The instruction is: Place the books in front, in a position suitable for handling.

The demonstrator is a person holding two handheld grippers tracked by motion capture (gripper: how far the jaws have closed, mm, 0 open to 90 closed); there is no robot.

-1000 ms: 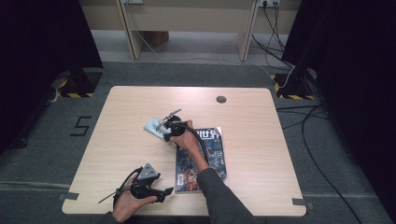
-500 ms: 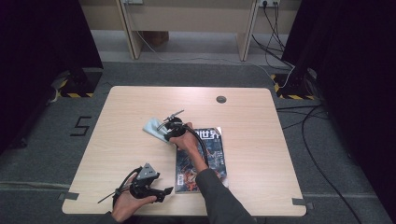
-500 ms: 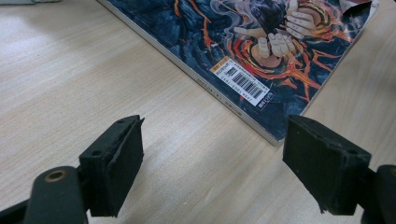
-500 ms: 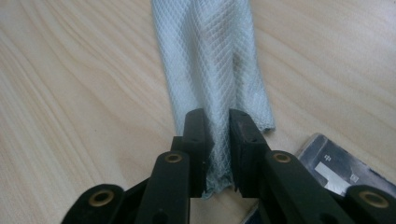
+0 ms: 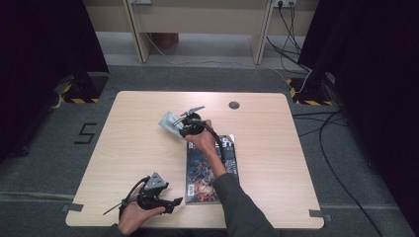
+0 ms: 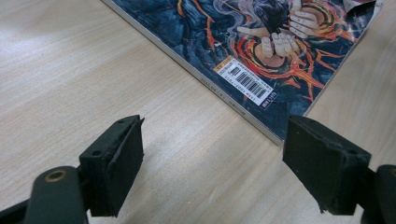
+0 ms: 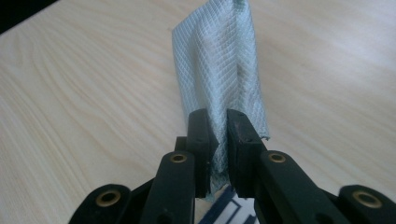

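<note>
A pale blue-green mesh cloth (image 7: 224, 70) hangs from my right gripper (image 7: 221, 140), whose jaws have just closed and now pinch its near edge. From above, the cloth (image 5: 169, 121) is lifted just over the table's middle, left of the right gripper (image 5: 181, 129). A comic magazine (image 5: 210, 168) with a dark, fiery cover lies flat under the right forearm. My left gripper (image 5: 175, 202) rests near the front edge, jaws open and empty (image 6: 224, 168), pointing at the magazine's barcode corner (image 6: 245, 81).
The light wooden table (image 5: 123, 143) has a round cable hole (image 5: 233, 104) at the back right. Bare wood lies on the left half and along the right side. Grey floor, cables and dark curtains surround the table.
The right gripper's jaws have shut on the cloth and the hand has risen, lifting the cloth off the tabletop. The left hand has stayed put.
</note>
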